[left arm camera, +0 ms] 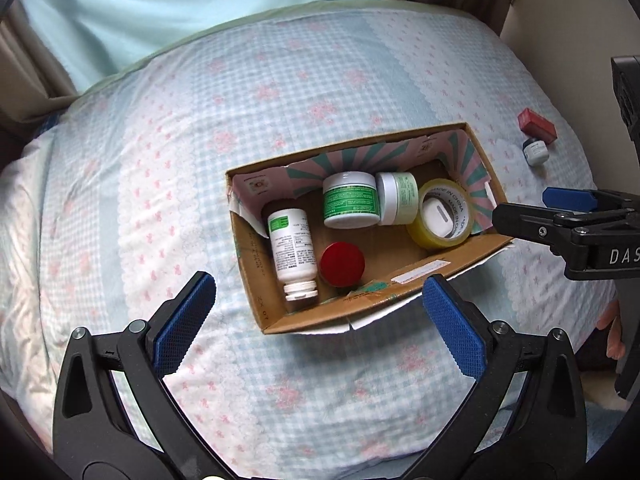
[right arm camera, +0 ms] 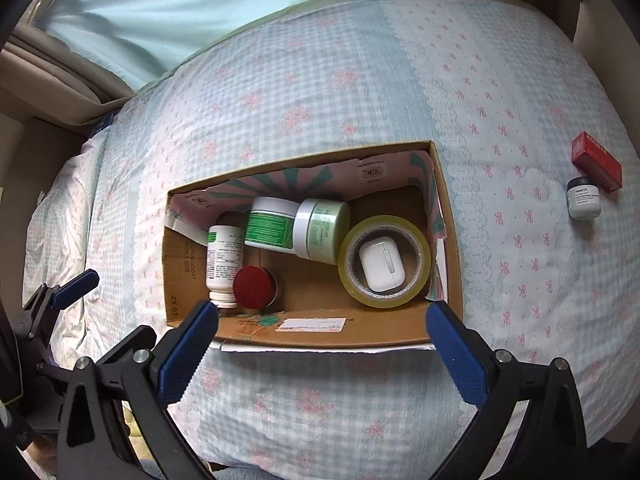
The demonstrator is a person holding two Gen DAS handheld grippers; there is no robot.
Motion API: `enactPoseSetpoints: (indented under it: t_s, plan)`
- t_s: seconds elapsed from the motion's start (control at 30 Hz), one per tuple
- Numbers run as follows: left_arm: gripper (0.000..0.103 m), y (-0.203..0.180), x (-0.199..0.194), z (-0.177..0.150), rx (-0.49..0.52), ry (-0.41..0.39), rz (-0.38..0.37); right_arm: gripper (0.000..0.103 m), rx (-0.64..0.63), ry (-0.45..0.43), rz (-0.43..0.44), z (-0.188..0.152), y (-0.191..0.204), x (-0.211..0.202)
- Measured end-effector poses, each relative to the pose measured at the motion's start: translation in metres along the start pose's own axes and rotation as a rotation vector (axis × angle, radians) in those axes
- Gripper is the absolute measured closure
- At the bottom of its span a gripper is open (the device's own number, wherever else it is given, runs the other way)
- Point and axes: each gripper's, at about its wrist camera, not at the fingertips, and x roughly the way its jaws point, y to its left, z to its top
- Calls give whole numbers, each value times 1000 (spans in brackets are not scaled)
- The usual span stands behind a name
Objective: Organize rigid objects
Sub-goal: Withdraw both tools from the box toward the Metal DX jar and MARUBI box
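Both grippers' fingers released and empty over cardboard box (right arm camera: 448,240); red carton (right arm camera: 597,162) and small jar (right arm camera: 584,198) await boxing on bed (right arm camera: 360,80).

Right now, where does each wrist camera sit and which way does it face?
Left wrist: above the box's near-left, looking down over the cardboard box; own open jaws frame it, right gripper enters at right.
Right wrist: above the near edge, looking down into the box; own open jaws, left gripper at left.
Shared: box, tape roll, red box.
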Motion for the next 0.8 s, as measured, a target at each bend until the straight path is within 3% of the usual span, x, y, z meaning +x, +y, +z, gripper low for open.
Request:
enactPoseSetpoints:
  t_s: [0.2, 0.43, 0.63, 0.8]
  plan:
    - [0, -9, -57, -24, -26, -78, 5, 0, -25, -76, -32, -31, 10, -51]
    - [0, -26, -96, -42, -58, -115, -53, 0, 16, -166, -85, -64, -6, -108]
    - [0, -56, -103, -44, -51, -122, -118, 0, 57, -258, -160, -82, -32, -159]
    - [0, -92, -102, -34, -30, -118, -163, 0, 98, -282, -220, -85, -73, -194]
